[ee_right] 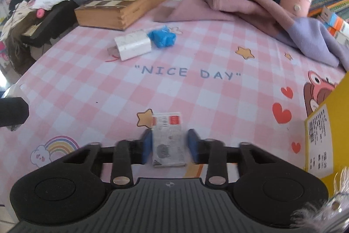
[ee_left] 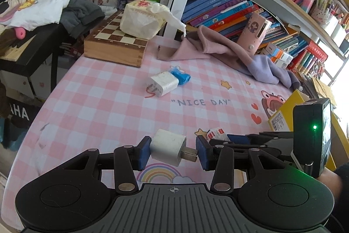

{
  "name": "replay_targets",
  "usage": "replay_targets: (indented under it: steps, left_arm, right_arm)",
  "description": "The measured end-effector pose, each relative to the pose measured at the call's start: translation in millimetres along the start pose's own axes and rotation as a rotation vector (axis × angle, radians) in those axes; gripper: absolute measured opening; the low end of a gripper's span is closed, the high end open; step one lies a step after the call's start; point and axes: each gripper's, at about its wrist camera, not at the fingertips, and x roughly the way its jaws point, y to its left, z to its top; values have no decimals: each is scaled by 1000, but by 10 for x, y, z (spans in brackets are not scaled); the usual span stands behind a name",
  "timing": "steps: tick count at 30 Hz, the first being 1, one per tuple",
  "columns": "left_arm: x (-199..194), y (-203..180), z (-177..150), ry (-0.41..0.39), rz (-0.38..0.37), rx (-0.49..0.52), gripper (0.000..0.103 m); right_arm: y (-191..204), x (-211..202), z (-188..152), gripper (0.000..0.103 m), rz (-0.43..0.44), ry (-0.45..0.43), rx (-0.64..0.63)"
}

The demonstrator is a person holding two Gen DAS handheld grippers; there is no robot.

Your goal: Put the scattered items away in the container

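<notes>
My left gripper is shut on a small white plug charger: one blue pad is against its body, the other against its prongs, above the pink checked tablecloth. My right gripper is shut on a small white packet with a red label, seen from the left wrist as the packet beside that gripper. A yellow box stands at the right edge, also seen as the yellow box. Farther back lie a bigger white charger, a blue crumpled item and a thin red band.
A wooden chessboard box with a tissue pack on top sits at the back left. A pink and purple cloth lies at the back right below shelves of books. The table's left edge drops off.
</notes>
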Motion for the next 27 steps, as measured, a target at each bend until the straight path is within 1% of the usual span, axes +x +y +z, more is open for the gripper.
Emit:
replay_targets:
  steps: [2,5,11,16,20,24,27]
  left_arm:
    - [-19,8,-9,-1,-3,-6,43]
    - [-70,-11,-5,-14,-15,-4,43]
    - [-250,-87,-25,-55,-45,6,43]
    - [-417,-182,-70,-63,-63,28,43]
    - [-578,-290,-128,-84,-87,43,43]
    - [-726,-405,-220,-95,-118,56,43]
    - [-855,-475,-311,-107,-133,67,43]
  right_arm:
    - [2,-39,6,28,7,-3,6]
    - [11,-181,14,28,8,-37,-3]
    - [-15,-575,21,28,33,-87,40]
    - [-22,-949,-50,28,47,-139,79]
    - [-61,-1228,-167,28,46,-174,113]
    - [-103,-1469,-358,28,49,-179,156]
    - [-75,-1672,-522,28,54,-188,156]
